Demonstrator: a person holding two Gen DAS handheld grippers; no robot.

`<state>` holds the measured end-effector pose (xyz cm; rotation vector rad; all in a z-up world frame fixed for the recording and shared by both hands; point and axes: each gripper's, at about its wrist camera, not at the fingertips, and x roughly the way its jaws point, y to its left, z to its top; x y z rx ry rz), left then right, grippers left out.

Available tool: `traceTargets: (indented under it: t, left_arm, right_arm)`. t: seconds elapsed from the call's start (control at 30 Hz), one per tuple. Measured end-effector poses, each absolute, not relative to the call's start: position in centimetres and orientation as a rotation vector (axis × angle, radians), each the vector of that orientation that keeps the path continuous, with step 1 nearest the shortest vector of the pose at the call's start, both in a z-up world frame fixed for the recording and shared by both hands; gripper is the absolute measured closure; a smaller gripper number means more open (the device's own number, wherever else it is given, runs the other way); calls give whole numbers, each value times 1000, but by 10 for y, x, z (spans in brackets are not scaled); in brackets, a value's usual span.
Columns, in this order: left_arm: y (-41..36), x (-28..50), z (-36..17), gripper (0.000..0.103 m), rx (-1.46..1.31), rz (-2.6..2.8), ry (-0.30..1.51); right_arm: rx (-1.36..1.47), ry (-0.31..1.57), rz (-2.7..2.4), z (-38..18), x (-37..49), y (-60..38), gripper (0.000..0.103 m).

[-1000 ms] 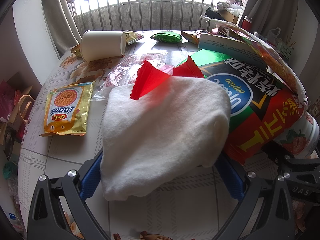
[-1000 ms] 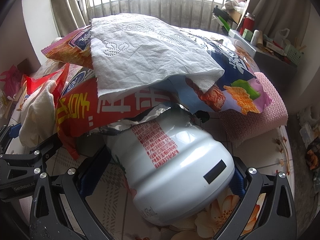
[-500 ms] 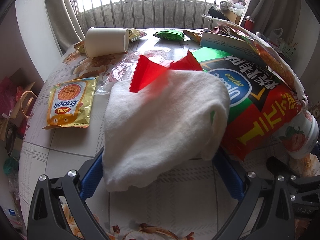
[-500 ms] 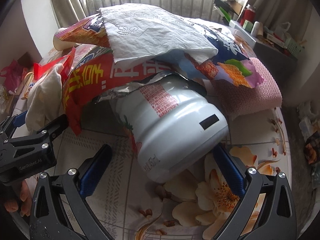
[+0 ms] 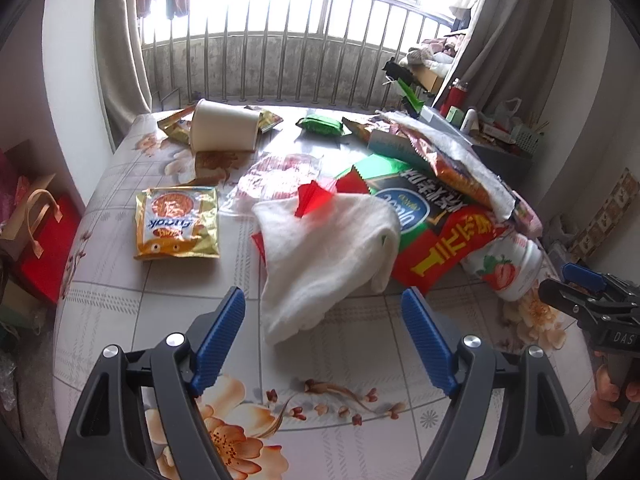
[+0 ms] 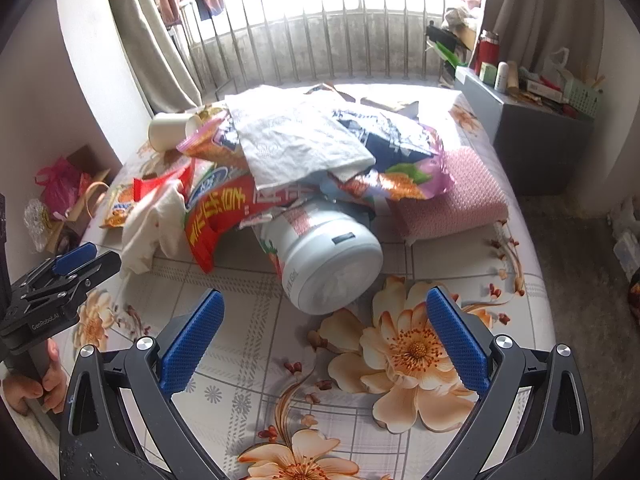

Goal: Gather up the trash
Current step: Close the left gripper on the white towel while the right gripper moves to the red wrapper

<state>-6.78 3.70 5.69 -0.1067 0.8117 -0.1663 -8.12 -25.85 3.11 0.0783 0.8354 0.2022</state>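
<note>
Trash heaps at the middle of our flowered tabletop (image 6: 248, 384): a white cloth (image 5: 328, 256) against a red snack bag (image 5: 448, 236), a white jar (image 6: 328, 264) on its side beneath it. Our left gripper (image 5: 322, 316) and right gripper (image 6: 324, 316) hang near the front edge, both spread wide, holding nothing. A paper cup (image 5: 224, 126) lies toward the far edge.

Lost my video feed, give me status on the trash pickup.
Left gripper open, empty, short of white cloth. Right gripper open, empty, facing tipped white tub. Snack bags draped over tub.
</note>
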Motion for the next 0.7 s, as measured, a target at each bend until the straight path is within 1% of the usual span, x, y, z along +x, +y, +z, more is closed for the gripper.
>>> traceTargets:
  t: [0.07,0.17,0.2,0.23,0.3,0.33,0.4,0.5,0.57,0.63,0.7]
  left_arm:
    - [34,-58,58,25,-107,-208,802]
    - [17,-41,44,25,20,-167,812]
    - [10,-37,37,36,74,-149,815]
    - [5,-35,31,60,116,-158,829]
    - [-3,-37,23,74,166,-171,854]
    - [-5,-42,23,82,188,-162,845]
    - [-5,-52,27,89,184,-170,839]
    - [5,-74,41,95,165,-155,798]
    - [20,-84,51,95,107,-168,792]
    - [42,-87,55,95,-28,-209,821]
    - [74,-85,52,95,-253,-265,874]
  right_arm:
    - [97,817,213,37,-80,-262,6]
    - [104,802,222,41,-79,-263,6]
    - [98,803,226,41,-78,-261,6]
    - [88,805,225,41,-79,-259,6]
    - [76,800,235,42,-80,-258,6]
    - [75,796,245,43,-81,-256,6]
    - [74,784,267,46,-84,-253,6]
    - [74,778,309,50,-85,-244,6]
    - [77,775,347,52,-82,-237,6]
    - [92,777,397,53,-80,-227,6]
    - [115,799,448,49,-76,-216,6]
